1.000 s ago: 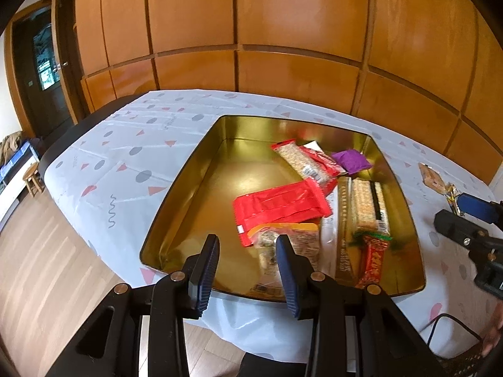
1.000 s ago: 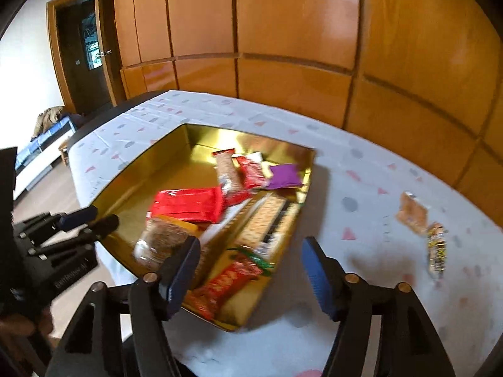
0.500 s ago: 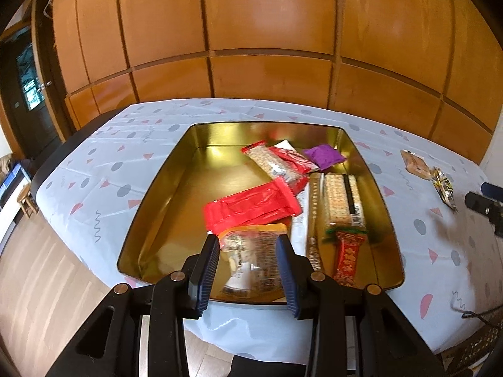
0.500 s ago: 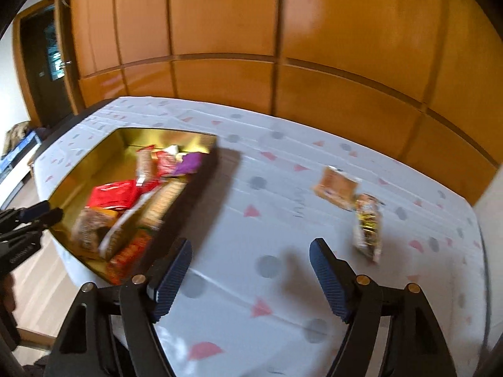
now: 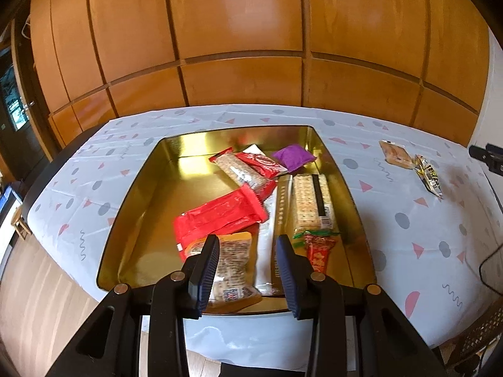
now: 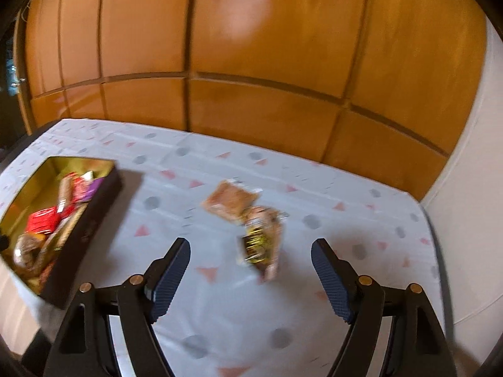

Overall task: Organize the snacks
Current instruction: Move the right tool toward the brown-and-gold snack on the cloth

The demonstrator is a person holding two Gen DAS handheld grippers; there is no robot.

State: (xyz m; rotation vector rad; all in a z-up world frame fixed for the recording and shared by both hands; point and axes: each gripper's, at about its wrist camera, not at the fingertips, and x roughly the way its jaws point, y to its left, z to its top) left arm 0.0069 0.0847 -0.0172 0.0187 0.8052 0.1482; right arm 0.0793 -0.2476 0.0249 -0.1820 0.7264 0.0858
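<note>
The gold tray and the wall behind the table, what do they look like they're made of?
The gold tray looks like thin metal, probably tin, with a polished finish: its inner walls mirror the light and the packets. The wall looks like varnished wood panels, warm orange with a soft sheen and dark seams between them; it could be veneer.

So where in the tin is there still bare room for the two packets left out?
The tin's left half is bare gold, bordered by its left wall and the red packet. The right half is crowded. The two loose packets lie on the cloth.
</note>
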